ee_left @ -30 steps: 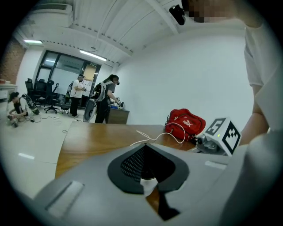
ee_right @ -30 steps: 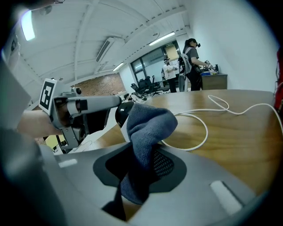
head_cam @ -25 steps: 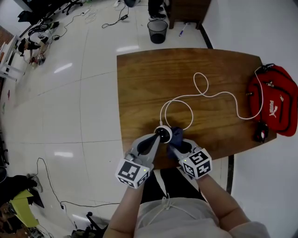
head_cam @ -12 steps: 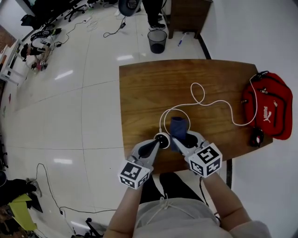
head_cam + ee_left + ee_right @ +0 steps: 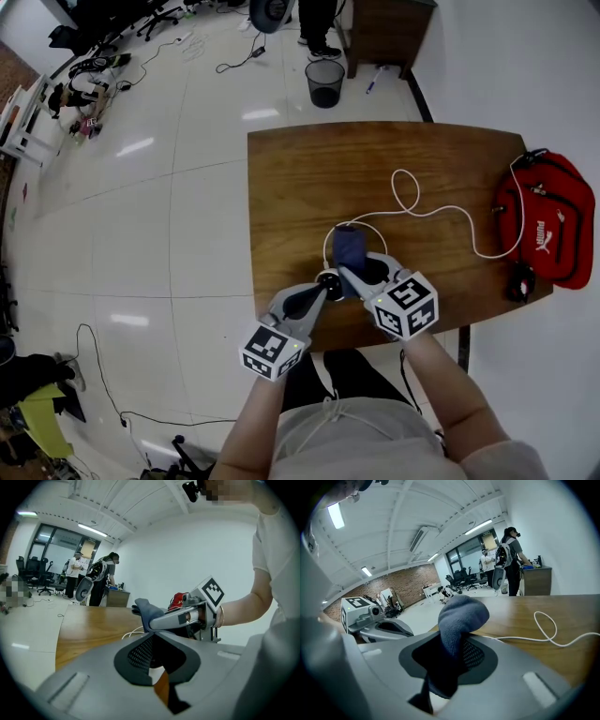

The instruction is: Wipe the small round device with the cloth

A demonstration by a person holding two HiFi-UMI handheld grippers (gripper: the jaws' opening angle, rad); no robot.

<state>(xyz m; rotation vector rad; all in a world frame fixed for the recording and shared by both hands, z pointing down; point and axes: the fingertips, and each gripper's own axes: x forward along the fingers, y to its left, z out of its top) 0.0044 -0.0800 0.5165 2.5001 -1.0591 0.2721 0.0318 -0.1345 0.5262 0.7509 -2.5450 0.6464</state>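
Blue-grey cloth point(image 5: 350, 249), pinched by the right gripper point(image 5: 348, 273), sat just right of the small round device point(image 5: 328, 280), itself clamped by the left gripper point(image 5: 323, 287).

Wooden table point(image 5: 300, 178) bears a looped white cable point(image 5: 436, 211); a red bag point(image 5: 548, 230) at its right edge.

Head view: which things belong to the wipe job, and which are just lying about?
Job:
- small round device, held by the left gripper, fingers shut
- blue cloth, clamped in the right gripper
- wooden table, the work surface

Lying about:
- white cable, looped on the table
- red bag, at the table's right edge
- black bin, on the floor
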